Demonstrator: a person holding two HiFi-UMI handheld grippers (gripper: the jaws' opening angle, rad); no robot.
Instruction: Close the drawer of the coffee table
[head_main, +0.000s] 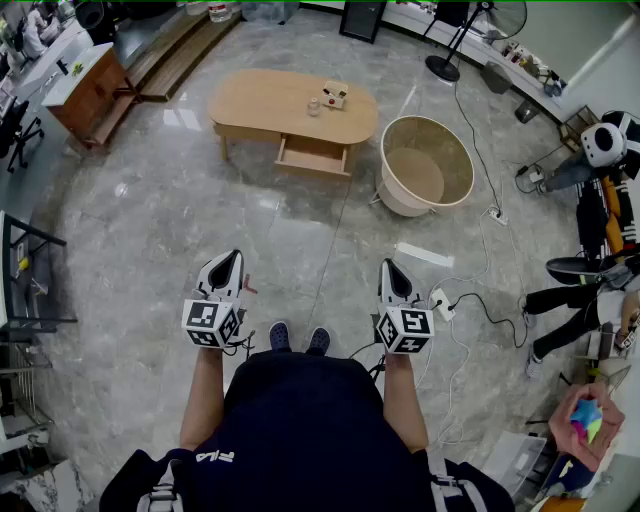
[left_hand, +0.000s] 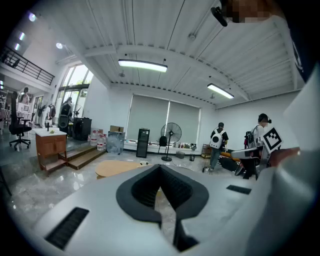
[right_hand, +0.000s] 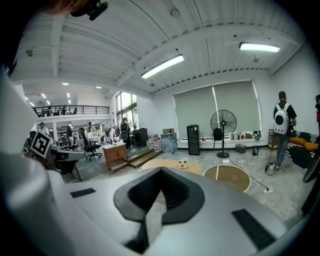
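Approach stage, before any contact. The coffee table (head_main: 280, 100), an oval of light wood, stands at the far middle of the scene, well apart from the person. Its drawer (head_main: 313, 157) hangs open under the near edge of the top, pulled out toward the person, and looks empty from here. The left gripper (head_main: 231, 258) and right gripper (head_main: 388, 265) are held low and near, one on each side of the person's shoes (head_main: 298, 338), both pointing toward the table. The jaws of each are clenched tip to tip, with nothing between them. By judgement no part of the closing is done. The next move calls for a walk across the open floor to the table. One gripper, or both, must then be set flat on the drawer front for a straight push away from the person. Clenched jaws should serve for that; an off-centre push could skew the drawer on its runners.

Surroundings: a large workshop hall with a polished grey stone floor (head_main: 200, 230). A round wooden tub (head_main: 400, 200) stands just right of the table. A wooden cabinet (head_main: 90, 95) stands at far left beside low steps (head_main: 175, 55), and a pedestal fan (head_main: 497, 15) at far right. A power strip (head_main: 441, 300) with trailing cables lies near the right gripper, a possible trip hazard. On the tabletop sit a small box (head_main: 335, 94) and a small jar (head_main: 314, 107).
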